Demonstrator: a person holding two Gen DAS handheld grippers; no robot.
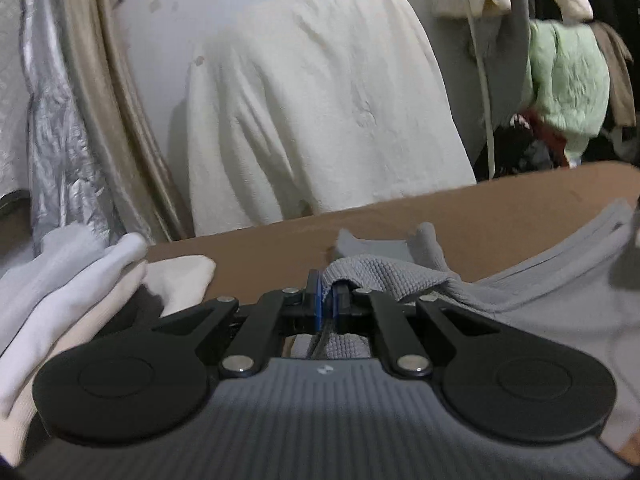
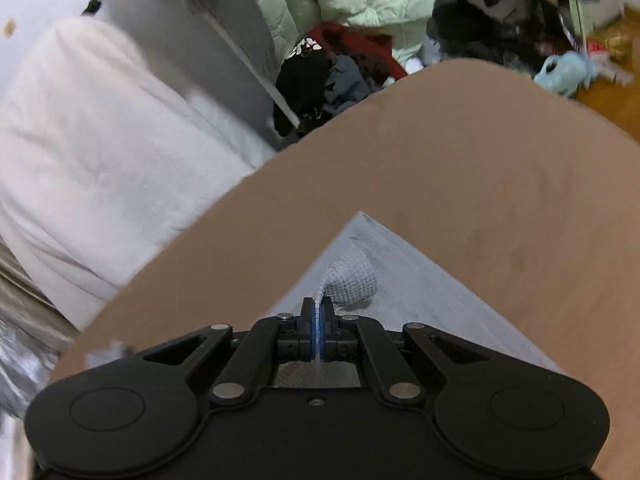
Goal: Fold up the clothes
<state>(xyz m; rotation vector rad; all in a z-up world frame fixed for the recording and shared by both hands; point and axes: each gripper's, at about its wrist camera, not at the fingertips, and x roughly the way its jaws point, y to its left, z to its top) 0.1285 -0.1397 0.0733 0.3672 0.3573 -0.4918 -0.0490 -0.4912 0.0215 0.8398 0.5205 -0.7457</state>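
Grey garment [image 1: 540,300], one piece, lies on the brown worktop [image 1: 460,216], its edge pinched in the left hand-held gripper [image 1: 327,292]; two pale folded clothes [image 1: 80,280] sit beside. Right view: the right hand-held gripper [image 2: 317,320] clamps another corner; no readable writing.

Left gripper [image 1: 326,294]: black linkage arms, silver rivets, blue pads, ribbed grey housing. Right gripper [image 2: 317,322]: same, black housing.
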